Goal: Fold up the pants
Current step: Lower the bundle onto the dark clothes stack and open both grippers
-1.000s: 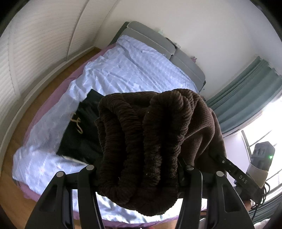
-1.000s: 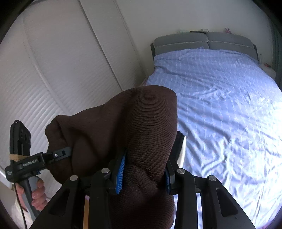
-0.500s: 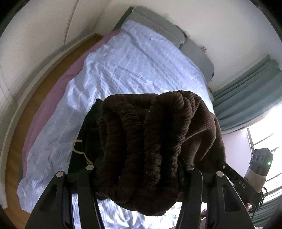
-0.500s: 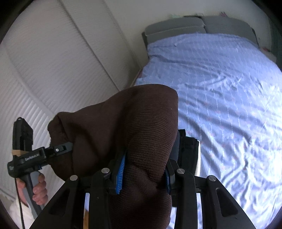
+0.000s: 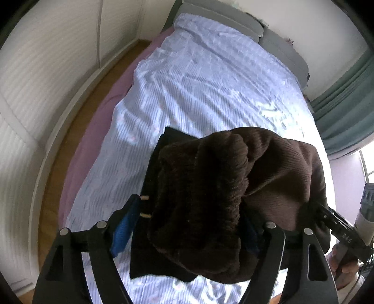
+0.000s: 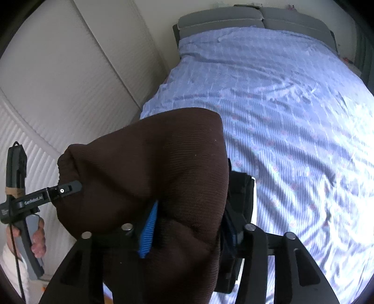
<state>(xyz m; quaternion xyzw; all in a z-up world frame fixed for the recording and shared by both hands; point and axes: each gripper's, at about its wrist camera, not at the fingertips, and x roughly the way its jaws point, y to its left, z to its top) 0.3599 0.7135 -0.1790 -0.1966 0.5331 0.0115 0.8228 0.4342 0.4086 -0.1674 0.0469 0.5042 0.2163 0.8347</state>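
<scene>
Brown pants [image 5: 210, 201] hang bunched over a black garment [image 5: 149, 257] on the bed [image 5: 198, 93]; left tool [image 5: 194, 224] & right tool [image 6: 187, 224], jaws just opened, spread round the cloth. Release step, apparently; next: withdraw w/o snagging.

A bedroom in a home.
A wide bed [image 5: 210, 77] under a pale blue patterned sheet [image 6: 292, 112] fills the room, with a grey padded headboard [image 6: 233, 17] against a plain white wall [image 5: 292, 21]. White ribbed wardrobe doors [image 6: 58, 81] run along one side above a wooden floor [image 5: 77, 121], and teal curtains [image 5: 346, 112] hang beside a bright window at the other.
</scene>
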